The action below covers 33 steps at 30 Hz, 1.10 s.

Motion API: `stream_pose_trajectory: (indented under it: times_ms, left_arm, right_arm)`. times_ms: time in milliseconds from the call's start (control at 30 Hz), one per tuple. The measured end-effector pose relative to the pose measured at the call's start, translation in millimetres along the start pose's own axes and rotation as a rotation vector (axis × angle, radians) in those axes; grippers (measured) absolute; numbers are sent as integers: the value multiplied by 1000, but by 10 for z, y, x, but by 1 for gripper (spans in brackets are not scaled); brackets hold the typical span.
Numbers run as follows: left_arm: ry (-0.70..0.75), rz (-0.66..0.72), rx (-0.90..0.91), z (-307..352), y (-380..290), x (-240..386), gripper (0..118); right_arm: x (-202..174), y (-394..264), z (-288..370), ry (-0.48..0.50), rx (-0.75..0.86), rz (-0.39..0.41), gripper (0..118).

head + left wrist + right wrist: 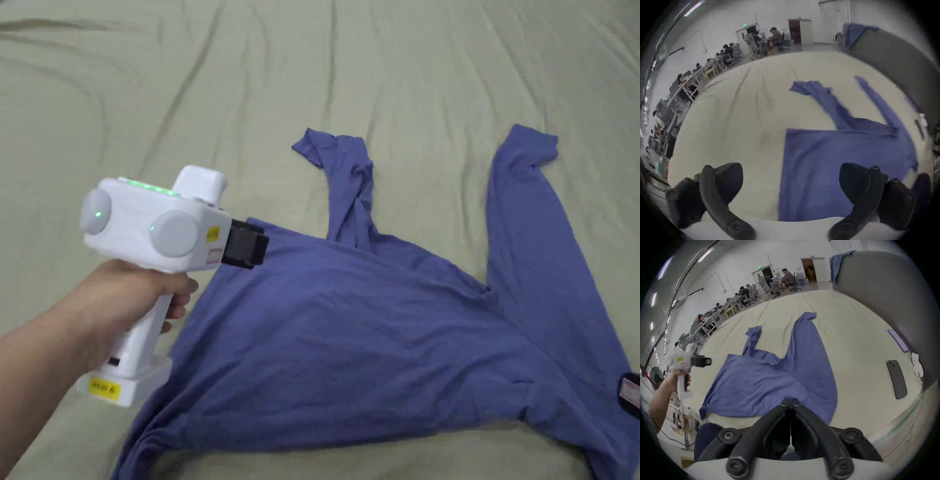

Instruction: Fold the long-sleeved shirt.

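A blue long-sleeved shirt (375, 337) lies spread on a pale green bed sheet (187, 94), both sleeves pointing away from me. In the left gripper view the shirt (843, 154) shows a straight side edge. A hand holds my left gripper (249, 244) just above the shirt's far left corner; its jaws stand wide apart and open (791, 183) with nothing between them. At the right frame edge my right gripper (631, 394) sits on the shirt's near right part. In its own view the jaws (791, 401) are closed together on the blue fabric (761, 382).
A black phone (897, 379) and a purple one (898, 340) lie on the sheet to the right, by a grey padded headboard (883, 288) with a blue cloth (838, 264) draped over it. Several people sit at desks (743, 293) beyond the bed.
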<state>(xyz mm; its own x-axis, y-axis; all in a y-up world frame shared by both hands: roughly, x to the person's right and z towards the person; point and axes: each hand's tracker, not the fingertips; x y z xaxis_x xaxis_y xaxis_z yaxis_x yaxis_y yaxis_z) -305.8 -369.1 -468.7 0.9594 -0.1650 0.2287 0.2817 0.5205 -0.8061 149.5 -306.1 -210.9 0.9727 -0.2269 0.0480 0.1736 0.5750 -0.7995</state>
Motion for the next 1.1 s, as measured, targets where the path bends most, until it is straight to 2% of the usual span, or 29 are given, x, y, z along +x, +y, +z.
stream_pose_trajectory:
  times_ms: [67, 100, 133, 167, 200, 233, 267, 300, 333, 367, 400, 433, 500, 533, 567, 633, 667, 700, 733, 767, 800, 833, 900, 967, 1000, 1100]
  left_arm:
    - [22, 6, -54, -425, 158, 26, 113]
    - [3, 19, -75, -643, 215, 44, 107]
    - [-14, 21, -105, -828, 229, 89, 93]
    - [-30, -11, -150, -989, 209, 172, 85]
    - [-66, -47, -186, -998, 162, 207, 84]
    - [-56, -30, -136, -923, 161, 209, 75]
    - [-45, -28, -130, -846, 198, 184, 54]
    - [-93, -19, -132, -791, 204, 170, 29]
    - [-148, -3, -107, -628, 185, 173, 1]
    - [-137, -29, -73, -523, 165, 197, 1]
    - [-129, -58, -55, -429, 146, 216, 1]
    - [-110, -55, -41, -365, 135, 203, 1]
    - [-181, -10, -34, -212, 148, 129, 1]
    - [-189, 26, -25, -139, 137, 103, 1]
    - [-178, 35, -15, -61, 127, 83, 1]
    - [-178, 38, 7, 83, 139, 61, 1]
    - [-179, 40, 14, 149, 122, 47, 1]
    - [-179, 46, 23, 212, 99, 33, 1]
    - [-180, 54, 26, 276, 105, 38, 1]
    - [-179, 59, 35, 357, 79, 20, 1]
    - [-184, 61, 39, 434, 48, 7, 1]
    - [-186, 61, 47, 531, 10, -10, 1]
    - [-189, 60, 71, 723, -34, -34, 1]
    - [-202, 95, 106, 978, -136, -110, 1]
    - [-212, 122, 124, 1089, -160, -132, 1]
    - [-229, 205, 188, 1527, -372, -268, 1]
  right_arm:
    - [-40, 35, -7, -33, -1, -4, 0]
    - [-15, 58, -39, -49, -9, -12, 0]
    - [13, 84, -72, -64, -21, -25, 0]
    - [125, 113, -143, -61, -47, -46, 0]
    - [187, 143, -183, -81, -64, -55, 0]
    - [254, 177, -222, -95, -70, -73, 0]
    - [324, 215, -263, -102, -79, -87, 0]
    - [383, 245, -324, -107, -91, -101, 0]
    - [448, 296, -394, -107, -105, -119, 11]
    - [511, 360, -481, -102, -125, -130, 47]
    - [572, 428, -588, -108, -141, -139, 91]
    - [618, 473, -716, -137, -171, -150, 118]
    - [704, 544, -975, -186, -243, -204, 116]
    - [759, 576, -1037, -171, -237, -250, 116]
    - [709, 559, -1136, -163, -273, -260, 116]
    - [670, 537, -1322, -154, -347, -226, 116]
    - [626, 521, -1406, -171, -403, -167, 114]
    - [569, 513, -1495, -187, -441, -106, 103]
    - [461, 483, -1505, -226, -431, -23, 67]
    - [370, 460, -1436, -332, -387, 89, 61]
    - [305, 449, -1351, -257, -339, 122, 40]
    - [271, 441, -1322, -152, -335, 138, 0]
    - [121, 423, -1168, -140, -318, 183, 0]
    - [-32, 339, -926, -194, -194, 266, 0]
    - [-75, 324, -795, -220, -148, 280, 0]
    - [-118, 333, -273, -216, 10, 229, 0]
